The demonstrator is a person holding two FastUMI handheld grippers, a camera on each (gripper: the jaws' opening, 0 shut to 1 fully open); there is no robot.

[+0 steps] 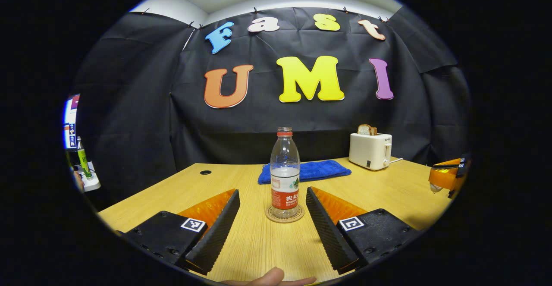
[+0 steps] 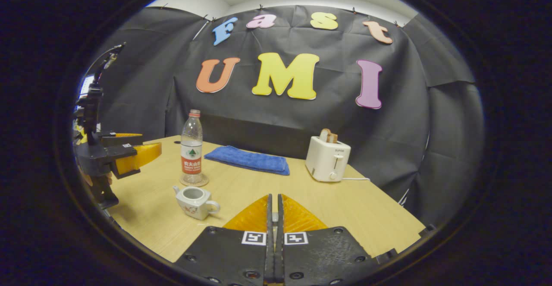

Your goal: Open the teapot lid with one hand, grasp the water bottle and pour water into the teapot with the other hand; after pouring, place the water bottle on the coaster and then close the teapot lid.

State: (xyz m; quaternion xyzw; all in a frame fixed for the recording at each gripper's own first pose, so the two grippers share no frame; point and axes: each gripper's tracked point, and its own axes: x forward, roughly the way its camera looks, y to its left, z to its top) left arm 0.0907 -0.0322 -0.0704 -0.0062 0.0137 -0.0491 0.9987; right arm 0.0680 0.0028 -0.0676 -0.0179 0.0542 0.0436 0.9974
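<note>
The clear water bottle (image 1: 284, 178) with a red label stands upright on the round coaster (image 1: 284, 215), partly filled. My left gripper (image 1: 272, 193) is open, its fingers on either side of the bottle and slightly nearer, not touching it. In the right gripper view the bottle (image 2: 191, 152) stands on the coaster (image 2: 194, 181) behind the small white teapot (image 2: 194, 200), whose top is open. The left gripper (image 2: 138, 154) hangs to the bottle's left. My right gripper (image 2: 274, 197) is shut; from the left gripper view it (image 1: 446, 176) carries a small pale piece, apparently the teapot lid (image 1: 435, 187), beneath its fingers.
A folded blue towel (image 1: 304, 170) lies behind the bottle. A white toaster (image 1: 370, 150) with bread in it stands at the back right of the wooden table (image 1: 388, 195). A thumb (image 1: 271, 277) shows at the bottom edge. The table's right edge (image 2: 388, 208) is near the toaster (image 2: 327, 158).
</note>
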